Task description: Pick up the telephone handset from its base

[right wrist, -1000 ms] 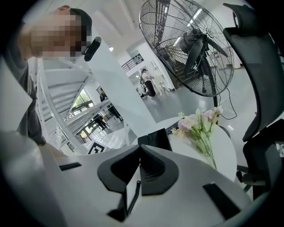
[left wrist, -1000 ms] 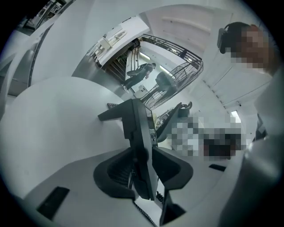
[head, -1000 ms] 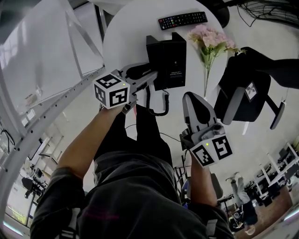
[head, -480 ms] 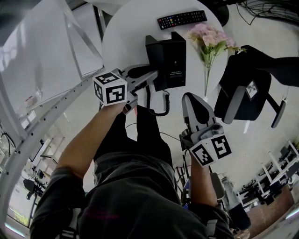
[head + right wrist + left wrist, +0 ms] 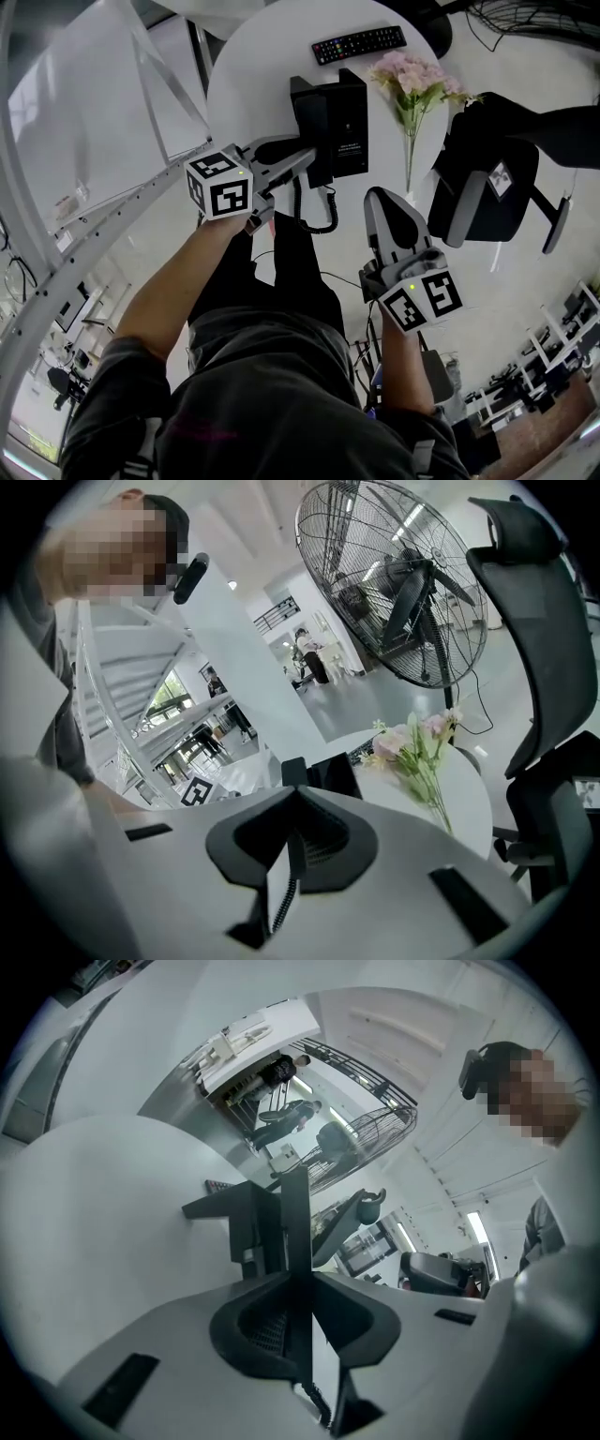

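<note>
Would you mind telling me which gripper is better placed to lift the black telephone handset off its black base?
Left. The left gripper, whose jaws have just been closing, clamps the black telephone handset beside the black base. The right gripper hangs shut and empty, short of the base.

Bright, even indoor light; a ceiling strip light (image 5: 473,1225) glares at three o'clock in the left gripper view. Fisheye bending and dark vignetting ring both gripper views.
</note>
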The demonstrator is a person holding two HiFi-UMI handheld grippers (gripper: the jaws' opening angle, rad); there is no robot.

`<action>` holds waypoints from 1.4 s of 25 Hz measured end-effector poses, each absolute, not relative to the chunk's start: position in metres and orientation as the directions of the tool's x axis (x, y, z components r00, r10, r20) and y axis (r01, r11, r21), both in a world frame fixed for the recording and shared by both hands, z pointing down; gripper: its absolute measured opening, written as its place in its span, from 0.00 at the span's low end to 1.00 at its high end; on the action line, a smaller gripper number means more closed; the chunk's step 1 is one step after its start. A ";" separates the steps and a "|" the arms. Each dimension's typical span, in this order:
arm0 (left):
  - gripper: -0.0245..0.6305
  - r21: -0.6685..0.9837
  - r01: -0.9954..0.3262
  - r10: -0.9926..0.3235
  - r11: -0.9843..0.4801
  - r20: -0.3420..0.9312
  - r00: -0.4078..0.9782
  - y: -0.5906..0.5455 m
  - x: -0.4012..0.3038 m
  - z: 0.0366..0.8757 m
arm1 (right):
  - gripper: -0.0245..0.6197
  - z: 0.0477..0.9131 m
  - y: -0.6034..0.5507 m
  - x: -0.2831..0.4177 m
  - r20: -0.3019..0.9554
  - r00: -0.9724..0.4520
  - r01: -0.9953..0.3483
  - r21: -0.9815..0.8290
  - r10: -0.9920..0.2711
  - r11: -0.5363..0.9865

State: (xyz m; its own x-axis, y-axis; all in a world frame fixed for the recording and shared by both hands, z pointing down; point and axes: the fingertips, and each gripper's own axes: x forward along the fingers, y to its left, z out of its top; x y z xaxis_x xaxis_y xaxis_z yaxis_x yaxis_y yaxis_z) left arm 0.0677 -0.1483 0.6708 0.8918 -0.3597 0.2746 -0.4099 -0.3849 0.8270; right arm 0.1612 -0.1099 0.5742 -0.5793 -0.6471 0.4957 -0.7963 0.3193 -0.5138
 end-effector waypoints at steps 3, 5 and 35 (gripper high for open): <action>0.15 0.809 -0.397 -0.360 -0.434 0.248 0.899 -0.149 0.065 0.643 | 0.07 0.560 -0.113 0.161 0.475 -0.571 -0.800 -0.504 -0.670 0.325; 0.15 0.789 -0.388 -0.359 -0.476 0.228 0.905 -0.151 0.062 0.619 | 0.07 0.548 -0.116 0.161 0.454 -0.564 -0.803 -0.496 -0.690 0.330; 0.15 0.389 -0.374 -0.391 -0.842 0.040 0.920 -0.120 0.000 0.311 | 0.07 0.351 -0.104 0.118 0.225 -0.468 -0.877 -0.240 -0.855 0.417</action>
